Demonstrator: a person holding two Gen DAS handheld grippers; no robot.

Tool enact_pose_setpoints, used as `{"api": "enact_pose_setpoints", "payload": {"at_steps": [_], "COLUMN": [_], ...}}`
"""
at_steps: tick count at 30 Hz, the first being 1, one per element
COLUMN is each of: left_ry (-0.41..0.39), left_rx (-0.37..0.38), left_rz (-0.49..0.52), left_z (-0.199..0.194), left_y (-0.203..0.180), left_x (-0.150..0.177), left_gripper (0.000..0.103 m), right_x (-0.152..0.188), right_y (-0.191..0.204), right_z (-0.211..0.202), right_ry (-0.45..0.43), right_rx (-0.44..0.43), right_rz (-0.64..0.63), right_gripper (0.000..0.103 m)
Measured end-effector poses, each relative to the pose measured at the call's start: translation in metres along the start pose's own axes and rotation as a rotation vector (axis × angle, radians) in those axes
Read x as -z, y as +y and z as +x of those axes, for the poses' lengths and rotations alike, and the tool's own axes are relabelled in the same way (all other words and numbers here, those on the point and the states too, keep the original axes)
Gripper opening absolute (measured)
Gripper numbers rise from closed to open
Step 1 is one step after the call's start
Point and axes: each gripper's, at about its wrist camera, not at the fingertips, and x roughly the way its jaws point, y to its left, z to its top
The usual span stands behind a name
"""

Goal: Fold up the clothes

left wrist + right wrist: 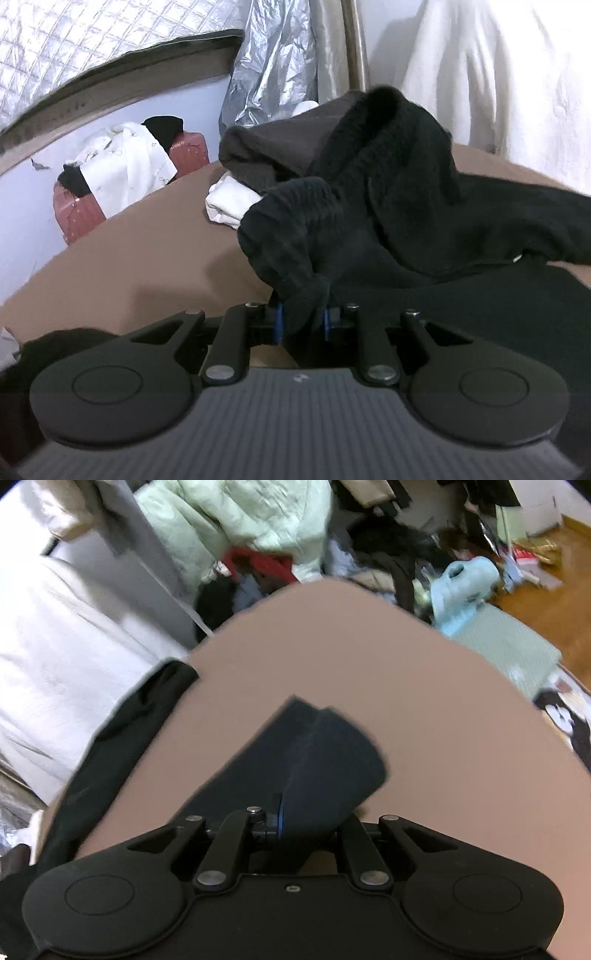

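A black knitted garment [369,206] lies heaped on the brown bed sheet [147,258]. My left gripper [302,320] is shut on a bunched fold of it, which rises from between the blue pads. In the right wrist view my right gripper [295,821] is shut on a dark navy edge of fabric [325,760], lifted off the brown sheet [406,686]. More black cloth [122,731] trails away to the left across the sheet. The right gripper's far finger is hidden under the fabric.
A folded white cloth [229,208] and a dark brown garment [273,147] lie behind the black heap. Red suitcases [77,214] with clothes on them stand by the wall. White bedding [55,657], piled clothes [240,528] and floor clutter [465,579] surround the bed.
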Motion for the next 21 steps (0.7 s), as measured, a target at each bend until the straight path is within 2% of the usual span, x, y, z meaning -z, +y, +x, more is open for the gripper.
{"api": "enact_pose_setpoints", "payload": {"at_steps": [2,4,5,7,9,10,12,15,19,21], "left_ry": [-0.016,-0.003,0.024,0.113,0.242,0.286,0.362,0.309,0.246,0.193], "left_rx": [0.026,0.06,0.073,0.06,0.014,-0.006,-0.046,-0.073,-0.033,0.013], "left_rz": [-0.037,-0.1,-0.125,-0.11,-0.026,-0.002,0.036,0.086,0.068,0.07], "left_z": [-0.018,-0.031,-0.03,-0.018,0.011,0.021,0.038,0.027,-0.002,-0.019], "left_y": [0.008,0.024,0.032,0.032,0.021,0.016,0.005,-0.002,0.0,-0.006], "left_x": [0.001,0.006,0.013,0.029,0.05,0.057,0.071,0.058,0.031,0.024], "left_gripper": [0.018,0.018,0.019,0.02,0.022,0.024,0.028,0.035,0.036,0.037], "right_x": [-0.007,-0.012,-0.011,-0.006,0.001,0.008,0.017,0.017,0.014,0.02], "right_y": [0.01,0.017,0.018,0.016,0.009,-0.002,-0.023,-0.048,-0.086,-0.094], "right_z": [-0.036,-0.063,-0.065,-0.055,-0.041,-0.027,-0.005,-0.01,-0.039,-0.048], "right_ry": [-0.113,-0.168,-0.166,-0.129,-0.081,-0.043,0.028,-0.025,-0.129,-0.122], "right_rx": [-0.087,-0.099,-0.052,0.06,0.167,0.211,0.277,0.284,0.143,0.081], "right_rz": [-0.051,-0.085,-0.104,-0.138,-0.145,-0.107,-0.08,-0.057,0.118,0.187], "right_gripper": [0.008,0.008,0.008,0.01,0.017,0.023,0.025,0.043,0.044,0.045]}}
